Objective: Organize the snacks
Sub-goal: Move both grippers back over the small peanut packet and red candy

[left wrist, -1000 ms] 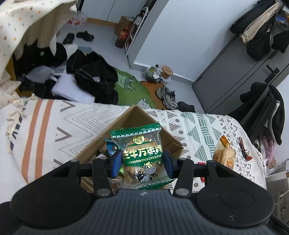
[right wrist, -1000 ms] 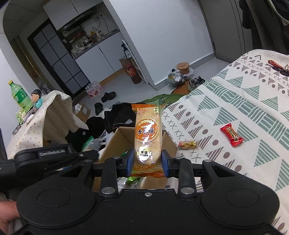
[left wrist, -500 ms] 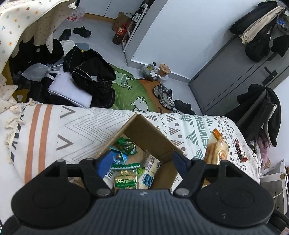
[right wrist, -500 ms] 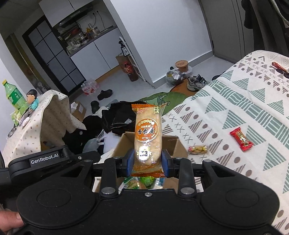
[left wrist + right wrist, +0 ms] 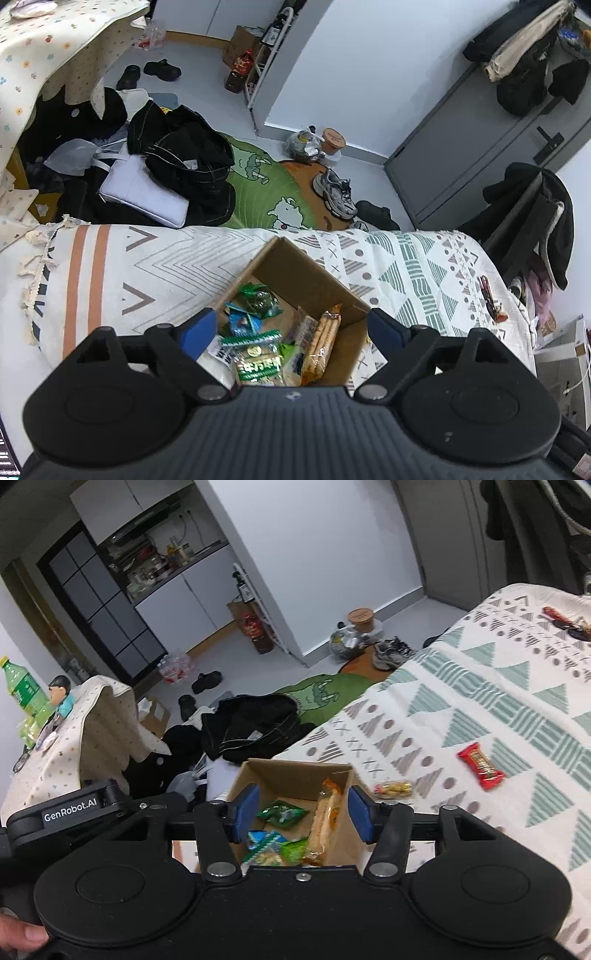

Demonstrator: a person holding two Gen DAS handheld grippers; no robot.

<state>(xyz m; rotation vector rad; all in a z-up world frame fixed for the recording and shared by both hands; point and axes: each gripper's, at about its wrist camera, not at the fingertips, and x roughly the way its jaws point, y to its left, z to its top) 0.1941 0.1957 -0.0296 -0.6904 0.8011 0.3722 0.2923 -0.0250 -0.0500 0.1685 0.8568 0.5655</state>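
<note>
Left gripper (image 5: 293,330) over the cardboard box (image 5: 314,275), blue fingers (image 5: 197,330) spread wide, nothing between them. Right gripper (image 5: 303,814) likewise above the same box (image 5: 291,773), fingers (image 5: 247,812) parted and empty. Box sitting on the bed, on a patterned blanket (image 5: 147,266) with zigzags, orange stripes and teal triangles. Inside the box, a loose heap of snacks: green-and-white packet (image 5: 256,360) nearest the left wrist camera, orange rice cracker packet (image 5: 321,345) leaning on end against the right-hand wall, dark green packet (image 5: 258,297) and small blue packet (image 5: 240,321) farther in. From the right wrist view, the orange rice cracker packet (image 5: 327,819) standing tilted inside, green packets beside it. Outside the box on the blanket (image 5: 498,709): small clear-wrapped snack (image 5: 393,789) just beside the box's corner, red candy bar (image 5: 480,766) farther out, and another dark red wrapped item (image 5: 559,618) near the bed's far edge. Fingertips of a hand (image 5: 22,936) on the grip at the lower left of the right wrist view. Floor beyond the bed cluttered with black clothing (image 5: 184,155), a green rug (image 5: 266,192) and sneakers (image 5: 336,192).
</note>
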